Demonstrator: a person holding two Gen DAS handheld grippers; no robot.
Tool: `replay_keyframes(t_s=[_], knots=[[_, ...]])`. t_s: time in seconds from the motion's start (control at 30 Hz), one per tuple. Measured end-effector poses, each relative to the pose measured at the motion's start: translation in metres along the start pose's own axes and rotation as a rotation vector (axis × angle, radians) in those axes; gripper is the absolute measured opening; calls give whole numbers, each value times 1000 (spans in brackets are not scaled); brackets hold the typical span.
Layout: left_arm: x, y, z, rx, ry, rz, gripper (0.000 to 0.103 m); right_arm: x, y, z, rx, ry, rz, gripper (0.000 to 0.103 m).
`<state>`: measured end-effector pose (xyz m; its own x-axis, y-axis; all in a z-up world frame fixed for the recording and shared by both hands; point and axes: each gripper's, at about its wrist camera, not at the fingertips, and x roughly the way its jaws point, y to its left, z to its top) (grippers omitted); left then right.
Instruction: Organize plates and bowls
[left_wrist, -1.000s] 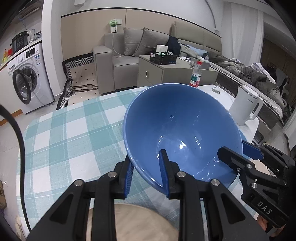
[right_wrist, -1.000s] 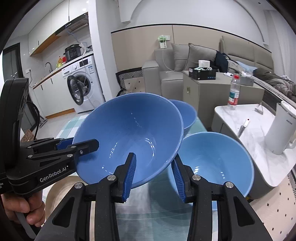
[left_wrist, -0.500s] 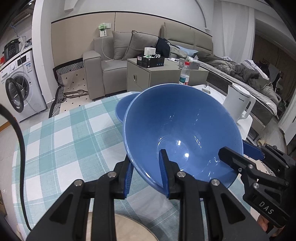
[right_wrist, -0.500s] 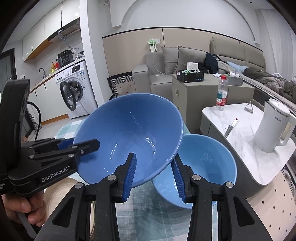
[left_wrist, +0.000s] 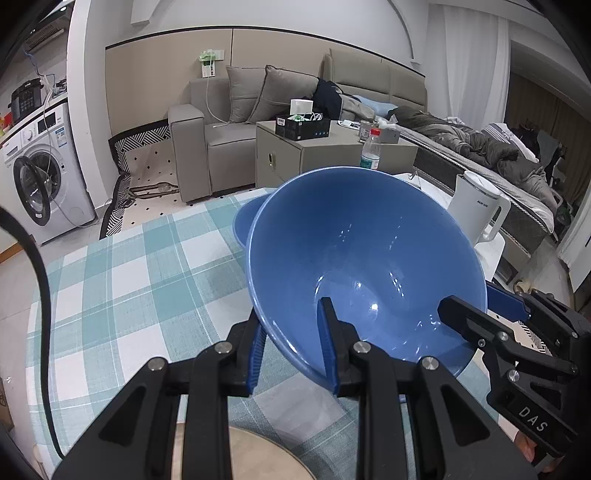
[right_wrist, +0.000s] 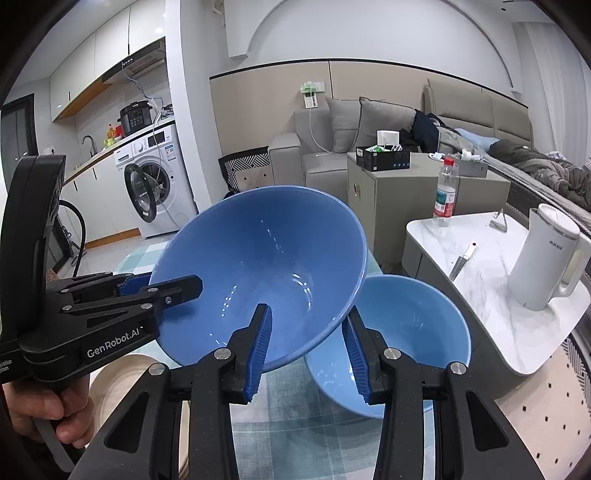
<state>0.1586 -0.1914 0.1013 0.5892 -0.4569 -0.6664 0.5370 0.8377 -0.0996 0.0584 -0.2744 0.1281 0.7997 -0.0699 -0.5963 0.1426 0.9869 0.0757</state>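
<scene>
A large blue bowl (left_wrist: 369, 258) (right_wrist: 266, 266) hangs tilted above the checked tablecloth (left_wrist: 140, 295), held at its rim from two sides. My left gripper (left_wrist: 291, 350) is shut on the near rim, one finger inside the bowl and one outside. It shows again in the right wrist view as the left gripper (right_wrist: 177, 286). My right gripper (right_wrist: 306, 350) is shut on the rim too, and appears at the right edge as the right gripper (left_wrist: 498, 325). A lighter blue bowl (right_wrist: 406, 332) stands on the table below. Another blue bowl (left_wrist: 247, 221) peeks out behind the held one.
A beige plate (right_wrist: 114, 376) (left_wrist: 258, 458) lies at the table's near edge under the grippers. To the right stands a white marble side table (right_wrist: 498, 314) with a white kettle (right_wrist: 543, 258), a water bottle (right_wrist: 445, 195) and a knife (right_wrist: 461, 258). A hand (right_wrist: 48, 410) grips the left gripper's handle.
Both grippers have carried the big blue bowl slightly up and across the table. The lighter bowl now sits lower in the right wrist view, and another bowl has appeared behind in the left.
</scene>
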Motion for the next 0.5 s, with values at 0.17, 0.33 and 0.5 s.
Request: replay_keyframes(t_s=[0.17, 0.33, 0.5], knots=[[-2, -9, 5, 11, -12, -18, 25, -8, -6, 4, 3, -21, -15, 40], [4, -24, 10, 33, -10, -40, 25, -14, -20, 4, 21, -25, -43, 40], [19, -38, 14, 41, 16, -76, 26, -16, -38, 0, 46, -15, -75, 40]])
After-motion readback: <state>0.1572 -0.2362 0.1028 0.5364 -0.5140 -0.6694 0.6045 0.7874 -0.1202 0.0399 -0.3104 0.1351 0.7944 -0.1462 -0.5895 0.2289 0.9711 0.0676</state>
